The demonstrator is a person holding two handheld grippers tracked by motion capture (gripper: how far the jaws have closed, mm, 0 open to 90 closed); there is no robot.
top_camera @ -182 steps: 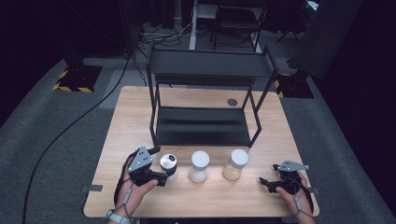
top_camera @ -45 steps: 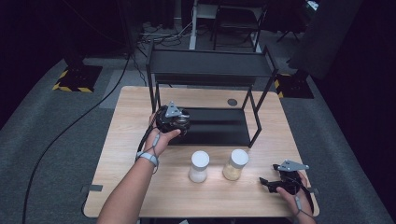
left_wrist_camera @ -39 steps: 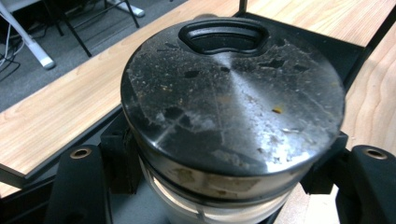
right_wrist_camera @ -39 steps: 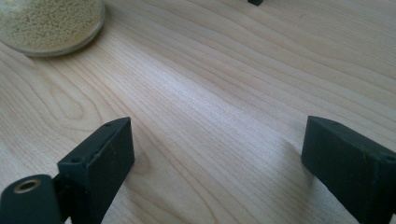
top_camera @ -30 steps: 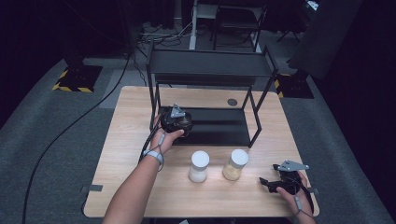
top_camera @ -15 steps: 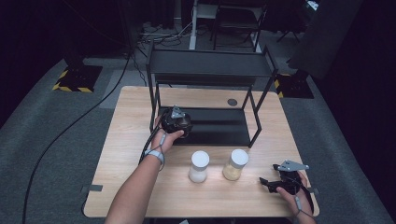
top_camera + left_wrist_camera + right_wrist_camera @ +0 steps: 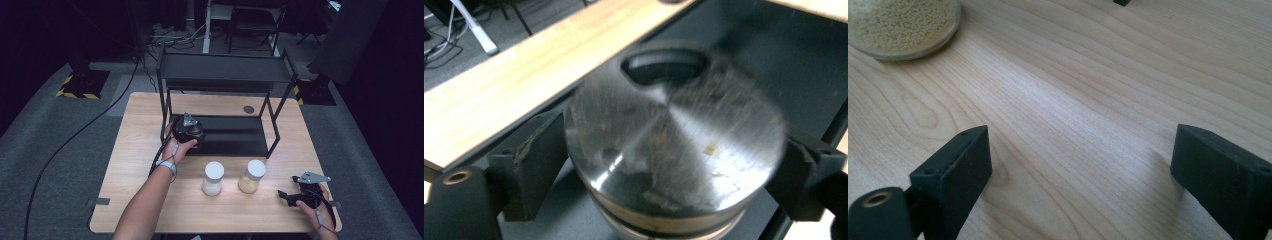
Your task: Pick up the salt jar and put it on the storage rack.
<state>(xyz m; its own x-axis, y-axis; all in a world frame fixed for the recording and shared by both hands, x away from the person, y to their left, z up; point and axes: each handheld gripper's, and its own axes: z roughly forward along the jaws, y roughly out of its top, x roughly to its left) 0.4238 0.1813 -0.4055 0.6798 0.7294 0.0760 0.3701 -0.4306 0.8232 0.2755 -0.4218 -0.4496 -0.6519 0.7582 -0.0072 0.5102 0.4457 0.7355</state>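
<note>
A dark jar with a brushed metal lid [image 7: 674, 145] stands on the left end of the black rack's lower shelf [image 7: 235, 135]. My left gripper [image 7: 187, 131] reaches in around it. Its jaws have just been opening, so the left gripper [image 7: 671, 150] is open, with the jar between the pads and a thin gap at the left pad. My right gripper [image 7: 282, 194] rests at the table's front right corner. In the right gripper view, the right gripper [image 7: 1078, 155] stands open over bare wood.
Two white-lidded jars stand on the wooden table [image 7: 140, 150] in front of the rack, one with white contents [image 7: 213, 178] and one with yellowish grains [image 7: 251, 176]. The grain jar's base [image 7: 898, 25] lies ahead of my right jaws. The rack's top shelf [image 7: 225, 67] overhangs the lower one.
Since the earliest frame, my left hand has carried the dark jar from the table's front to the rack's lower shelf. Over the last second it has stayed there. The right hand has not moved.
</note>
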